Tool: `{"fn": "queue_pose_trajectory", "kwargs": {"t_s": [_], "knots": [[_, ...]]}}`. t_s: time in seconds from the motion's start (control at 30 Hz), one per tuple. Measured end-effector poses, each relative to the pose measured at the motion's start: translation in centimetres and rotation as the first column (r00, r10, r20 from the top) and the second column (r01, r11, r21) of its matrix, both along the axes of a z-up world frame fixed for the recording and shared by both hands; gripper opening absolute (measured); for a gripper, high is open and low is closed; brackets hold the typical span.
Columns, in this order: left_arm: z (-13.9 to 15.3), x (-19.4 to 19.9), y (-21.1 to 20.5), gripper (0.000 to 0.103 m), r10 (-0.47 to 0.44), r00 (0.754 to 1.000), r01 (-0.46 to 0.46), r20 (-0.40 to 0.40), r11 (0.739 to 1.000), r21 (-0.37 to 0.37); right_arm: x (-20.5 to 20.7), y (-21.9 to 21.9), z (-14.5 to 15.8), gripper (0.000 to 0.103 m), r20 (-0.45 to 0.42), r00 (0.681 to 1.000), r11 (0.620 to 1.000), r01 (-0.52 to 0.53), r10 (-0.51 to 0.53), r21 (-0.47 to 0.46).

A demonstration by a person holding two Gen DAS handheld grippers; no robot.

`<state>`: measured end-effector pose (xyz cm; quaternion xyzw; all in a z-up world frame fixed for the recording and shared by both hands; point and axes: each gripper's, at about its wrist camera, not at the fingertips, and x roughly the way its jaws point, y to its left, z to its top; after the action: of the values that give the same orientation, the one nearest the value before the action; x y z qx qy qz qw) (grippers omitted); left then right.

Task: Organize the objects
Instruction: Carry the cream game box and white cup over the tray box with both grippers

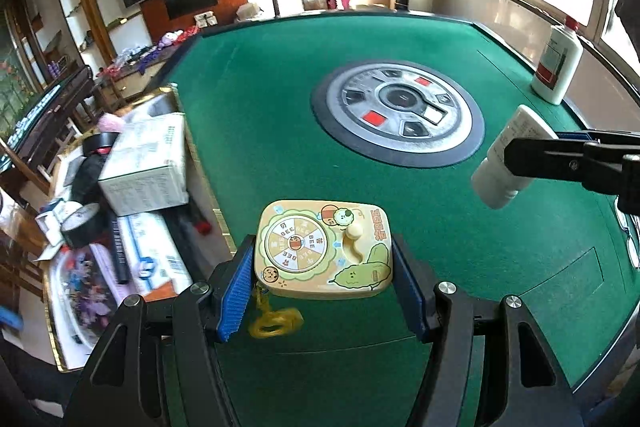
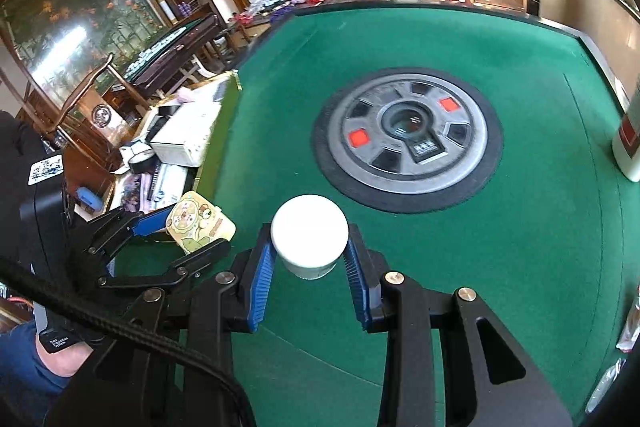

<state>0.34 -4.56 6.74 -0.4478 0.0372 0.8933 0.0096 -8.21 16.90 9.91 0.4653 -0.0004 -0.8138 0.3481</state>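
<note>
Green felt tabletop (image 1: 260,131) being lit by window daylight.
Toy box (image 1: 322,247) being clamped by left gripper (image 1: 324,287); white tube (image 2: 309,241) being clamped by right gripper (image 2: 310,263).

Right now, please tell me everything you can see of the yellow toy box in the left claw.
The yellow toy box is a flat, rounded rectangle, seemingly plastic. Its lid shows a spinner wheel, a cream knob and a cartoon pear. A yellow cord dangles from one corner. The left claw grips its two sides with blue pads, holding it above the green table.

White bottle (image 2: 309,241), green felt table (image 2: 520,267)
</note>
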Motion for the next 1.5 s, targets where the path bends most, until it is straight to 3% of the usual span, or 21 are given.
{"fn": "queue_pose_trajectory", "kwargs": {"t_s": [0.53, 0.97, 1.5], "knots": [[4.6, 2.9, -6.7, 0.058, 0.079, 0.988, -0.082, -0.132, 0.996, -0.019, 2.4, -8.6, 1.9, 0.032, -0.038, 0.991, 0.991, -0.133, 0.132, -0.016], [4.6, 3.3, -13.6, 0.058, 0.178, 0.973, -0.183, -0.147, 0.983, -0.016, 2.5, -15.6, 2.7, 0.032, -0.051, 0.974, 0.975, -0.222, 0.221, -0.015], [4.3, 0.4, -18.6, 0.058, 0.222, 0.964, -0.230, -0.148, 0.972, -0.043, -0.1, -22.6, 3.1, 0.032, -0.065, 0.955, 0.957, -0.290, 0.289, -0.015]]}}
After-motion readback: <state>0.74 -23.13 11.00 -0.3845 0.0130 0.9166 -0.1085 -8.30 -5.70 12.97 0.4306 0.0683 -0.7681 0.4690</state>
